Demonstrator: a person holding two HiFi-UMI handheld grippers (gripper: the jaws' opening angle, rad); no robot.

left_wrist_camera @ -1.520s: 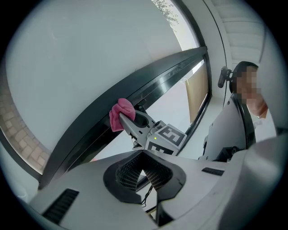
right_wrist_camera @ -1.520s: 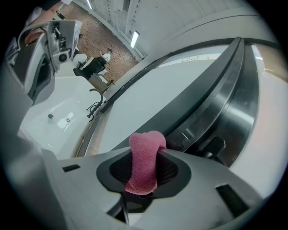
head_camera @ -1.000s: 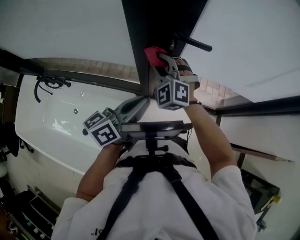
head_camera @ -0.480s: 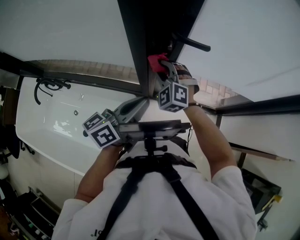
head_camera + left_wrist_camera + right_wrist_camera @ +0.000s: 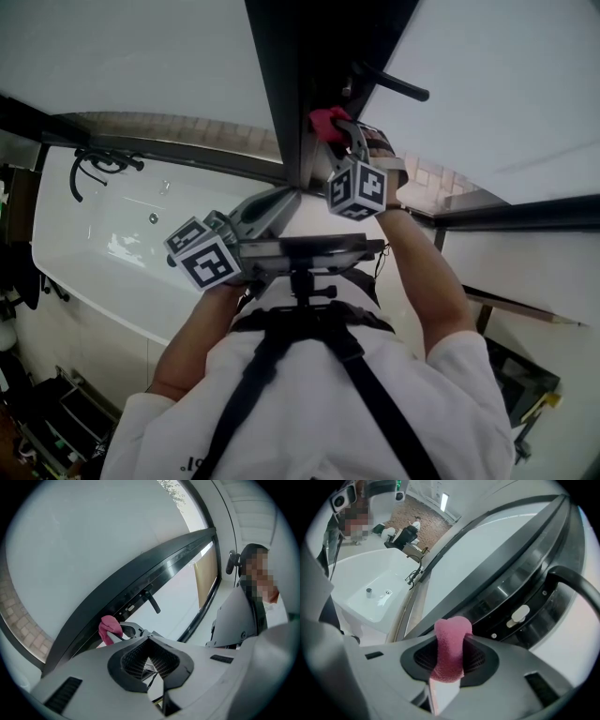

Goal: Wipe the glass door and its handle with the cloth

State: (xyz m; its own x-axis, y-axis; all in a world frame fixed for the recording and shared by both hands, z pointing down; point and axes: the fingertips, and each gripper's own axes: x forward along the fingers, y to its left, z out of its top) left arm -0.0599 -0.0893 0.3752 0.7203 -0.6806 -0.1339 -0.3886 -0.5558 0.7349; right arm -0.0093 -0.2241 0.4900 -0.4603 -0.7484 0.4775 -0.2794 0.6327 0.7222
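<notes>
My right gripper point(image 5: 450, 656) is shut on a pink cloth point(image 5: 452, 644). The folded cloth tip sticks out past the jaws and lies against the dark door frame point(image 5: 281, 84). It sits just below the black lever handle point(image 5: 394, 84), which curves in at the right of the right gripper view point(image 5: 576, 581). In the head view the cloth point(image 5: 328, 120) shows above the right gripper point(image 5: 337, 136). Pale glass point(image 5: 141, 56) lies on both sides of the frame. My left gripper point(image 5: 286, 197) hangs lower, near the frame's foot. Its jaws point(image 5: 149, 641) are shut on nothing, and the cloth point(image 5: 108, 629) shows beyond them.
A white bathtub point(image 5: 122, 253) lies down to the left, with a black tap set point(image 5: 94, 169) at its far end. A small pale thumb-turn point(image 5: 519, 613) sits on the frame near the handle. Dark rails point(image 5: 525, 214) cross at the right.
My right gripper has carried the cloth a little to the right along the dark frame, closer under the handle. The left gripper has hardly moved.
</notes>
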